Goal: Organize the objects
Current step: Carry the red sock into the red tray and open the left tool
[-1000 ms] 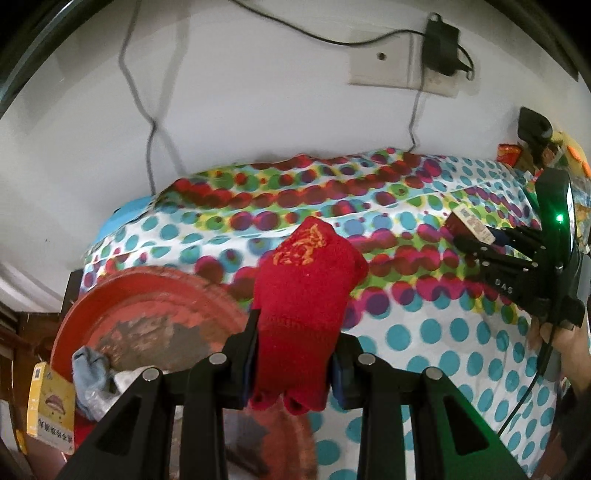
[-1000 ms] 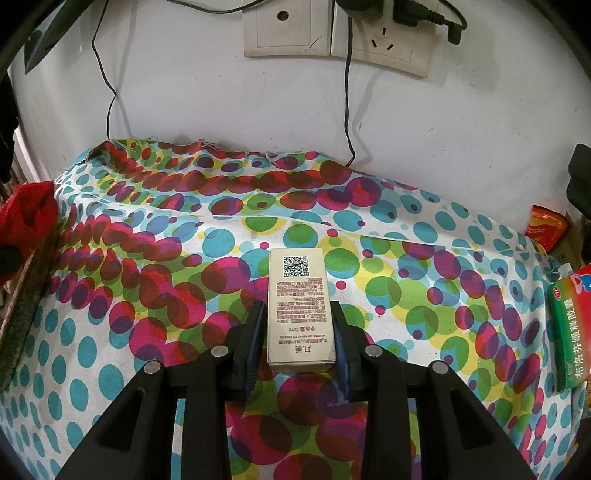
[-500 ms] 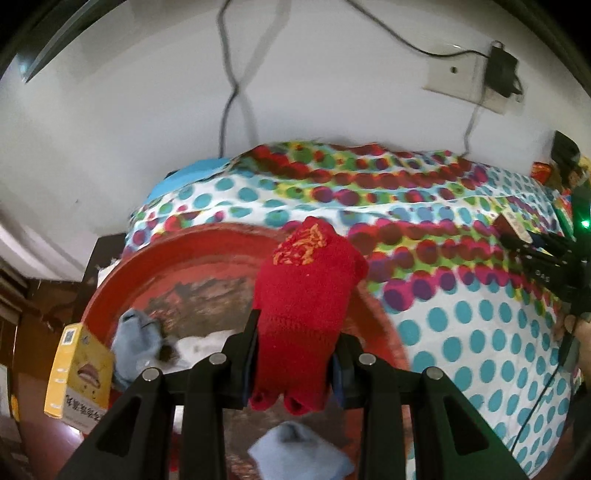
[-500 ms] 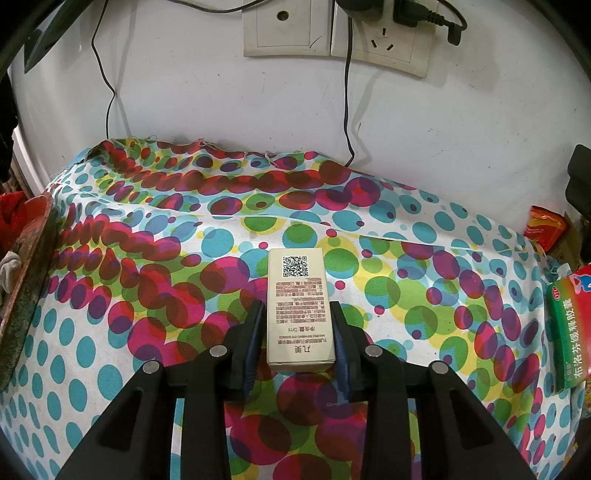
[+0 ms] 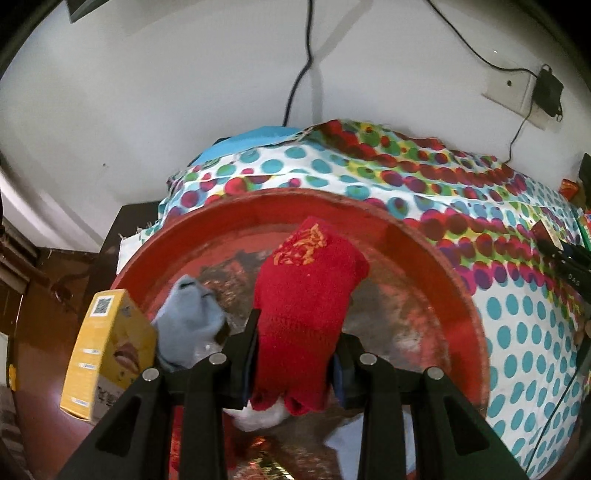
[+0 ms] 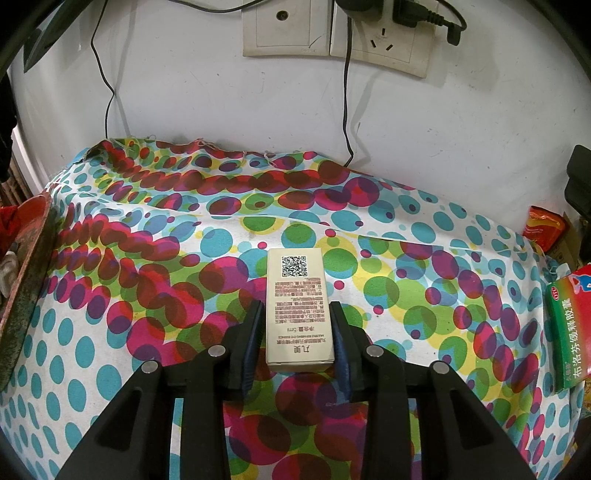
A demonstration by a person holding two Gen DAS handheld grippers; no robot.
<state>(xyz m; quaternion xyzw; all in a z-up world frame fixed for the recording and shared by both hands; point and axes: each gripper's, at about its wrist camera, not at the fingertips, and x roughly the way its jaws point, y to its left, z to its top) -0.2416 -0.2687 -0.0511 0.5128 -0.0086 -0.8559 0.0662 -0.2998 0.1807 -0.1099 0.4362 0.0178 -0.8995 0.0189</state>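
In the left wrist view my left gripper [image 5: 297, 325] holds a red sock [image 5: 306, 295] with an orange emblem above a round red tray [image 5: 461, 295]. Its pads still press the sock's cuff while the jaws are opening. A light blue sock [image 5: 188, 317] and other cloth pieces lie in the tray. In the right wrist view my right gripper [image 6: 296, 307] is shut on a small cream box [image 6: 295, 284] with a QR code, held over the spotted tablecloth [image 6: 147, 258].
A yellow carton [image 5: 107, 350] stands at the tray's left rim. A green medicine box [image 6: 567, 332] and a red packet [image 6: 543, 229] lie at the table's right edge. Wall sockets [image 6: 332, 29] with hanging cables are behind. The tray's rim [image 6: 29, 258] shows at the left.
My left gripper has carried the red sock leftward from over the tablecloth to above the red tray. The right gripper and its box have not moved.
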